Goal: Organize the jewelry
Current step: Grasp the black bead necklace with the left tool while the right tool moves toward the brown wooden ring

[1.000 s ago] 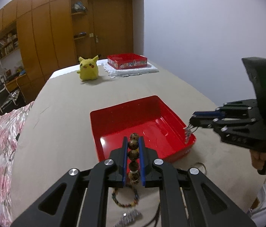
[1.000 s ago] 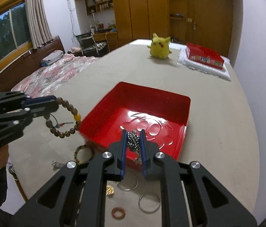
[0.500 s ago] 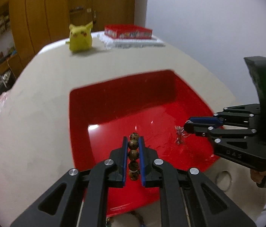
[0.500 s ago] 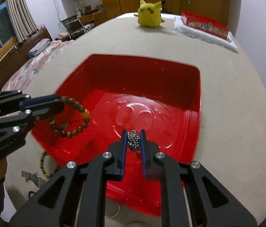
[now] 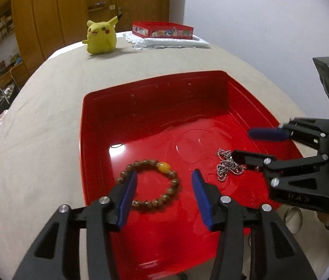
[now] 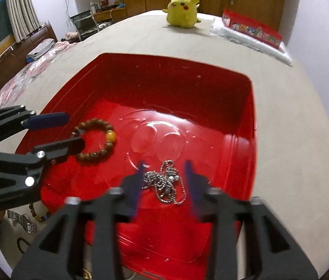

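A red tray (image 5: 155, 88) (image 6: 251, 107) sits on the beige table. A brown bead bracelet (image 5: 148, 184) (image 6: 94, 140) with one amber bead lies on the tray floor at its left. A silver ball chain (image 5: 228, 166) (image 6: 166, 182) lies in a heap on the tray floor at its right. My left gripper (image 5: 164, 191) (image 6: 71, 129) is open and empty just above the bracelet. My right gripper (image 6: 164, 179) (image 5: 241, 144) is open and empty over the chain.
A yellow Pikachu plush (image 5: 100, 36) (image 6: 183, 10) and a red box on a white cloth (image 5: 162, 31) (image 6: 251, 26) stand at the far end. A metal ring (image 5: 293, 215), a beaded bracelet (image 6: 37, 213) and a watch band (image 6: 22, 221) lie beside the tray's near edge.
Both grippers have opened over the tray. The bead bracelet has dropped from the left one and the silver chain from the right one; both now lie on the tray floor.
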Available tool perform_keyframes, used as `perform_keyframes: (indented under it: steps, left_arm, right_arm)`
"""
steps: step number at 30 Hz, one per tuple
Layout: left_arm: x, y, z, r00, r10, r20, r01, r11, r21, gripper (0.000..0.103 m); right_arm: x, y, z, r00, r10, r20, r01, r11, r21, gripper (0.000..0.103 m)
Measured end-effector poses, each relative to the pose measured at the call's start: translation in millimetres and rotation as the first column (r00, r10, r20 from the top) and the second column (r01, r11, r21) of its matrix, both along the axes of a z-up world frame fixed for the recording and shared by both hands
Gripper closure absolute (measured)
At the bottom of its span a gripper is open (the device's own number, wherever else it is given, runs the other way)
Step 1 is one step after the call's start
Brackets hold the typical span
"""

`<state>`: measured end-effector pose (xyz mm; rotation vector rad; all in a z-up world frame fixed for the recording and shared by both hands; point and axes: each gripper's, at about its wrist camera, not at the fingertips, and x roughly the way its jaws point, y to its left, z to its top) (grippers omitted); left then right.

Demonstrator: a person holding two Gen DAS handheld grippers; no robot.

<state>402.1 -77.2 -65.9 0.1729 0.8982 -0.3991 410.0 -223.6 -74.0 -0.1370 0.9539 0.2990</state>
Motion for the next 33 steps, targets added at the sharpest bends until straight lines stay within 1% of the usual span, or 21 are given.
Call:
perform_keyframes:
  steps: [5, 7, 8, 9, 12, 15, 17, 18, 21, 25, 28, 30, 33]
  left_arm:
    - [-25.7, 7.9, 25.6, 0.999, -0.009, 0.047, 0.01, 1.0, -0.014, 0.053]
    - [-42.5, 12.0, 39.6, 0.997, -0.008, 0.078, 0.01, 1.0, -0.021, 0.045]
    - [-54.9, 14.1, 47.4, 0.995, -0.009, 0.097, 0.012, 1.0, -0.028, 0.043]
    - [-62.8, 14.9, 52.9, 0.994, -0.012, 0.109, 0.016, 0.999, -0.029, 0.042]
    - [-92.0, 16.9, 65.9, 0.99, -0.029, 0.135, 0.033, 0.999, -0.028, 0.041]
    - [-121.1, 18.5, 73.6, 0.988, -0.043, 0.149, 0.047, 0.999, -0.026, 0.038]
    - [-139.1, 20.1, 76.8, 0.987, -0.051, 0.154, 0.058, 0.998, -0.041, 0.036]
    - [-150.8, 19.9, 77.5, 0.986, -0.057, 0.157, 0.066, 0.997, -0.049, 0.035]
    - [-182.9, 19.9, 77.2, 0.984, -0.059, 0.171, 0.072, 0.995, -0.076, 0.032]
    - [-220.0, 15.4, 67.1, 0.982, -0.055, 0.181, 0.072, 0.994, -0.088, 0.03]
    - [-240.2, 11.7, 54.2, 0.983, -0.06, 0.172, 0.079, 0.991, -0.106, 0.03]
    - [-250.2, 8.6, 41.6, 0.986, -0.069, 0.151, 0.089, 0.988, -0.127, 0.03]
    - [-259.0, 2.2, 19.9, 0.988, -0.082, 0.128, 0.098, 0.988, -0.118, 0.03]
  right_arm:
    - [-14.1, -10.4, 17.9, 0.999, -0.014, 0.029, 0.013, 0.999, 0.031, 0.046]
    - [-27.5, -15.3, 28.6, 0.999, -0.017, 0.049, 0.015, 0.999, 0.048, 0.045]
    - [-33.8, -17.0, 32.9, 0.998, -0.019, 0.058, 0.016, 0.998, 0.055, 0.045]
    - [-42.2, -18.9, 38.2, 0.997, -0.022, 0.069, 0.018, 0.998, 0.063, 0.043]
    - [-73.3, -26.2, 54.9, 0.994, -0.034, 0.107, 0.025, 0.995, 0.093, 0.036]
    - [-104.3, -30.4, 67.9, 0.99, -0.035, 0.139, 0.02, 0.994, 0.11, 0.033]
    - [-126.1, -32.9, 73.9, 0.986, -0.04, 0.16, 0.022, 0.994, 0.109, 0.026]
    - [-138.2, -34.0, 76.3, 0.984, -0.046, 0.175, 0.027, 0.994, 0.106, 0.021]
    - [-166.8, -34.5, 77.3, 0.978, -0.052, 0.204, 0.034, 0.995, 0.089, 0.018]
    - [-198.4, -37.0, 67.8, 0.978, -0.064, 0.199, 0.042, 0.993, 0.111, 0.017]
    - [-215.9, -38.5, 53.3, 0.983, -0.069, 0.17, 0.047, 0.99, 0.129, 0.017]
    - [-228.7, -38.4, 43.2, 0.984, -0.07, 0.164, 0.051, 0.992, 0.117, 0.017]
    - [-243.9, -41.1, 31.1, 0.985, -0.08, 0.155, 0.061, 0.991, 0.122, 0.017]
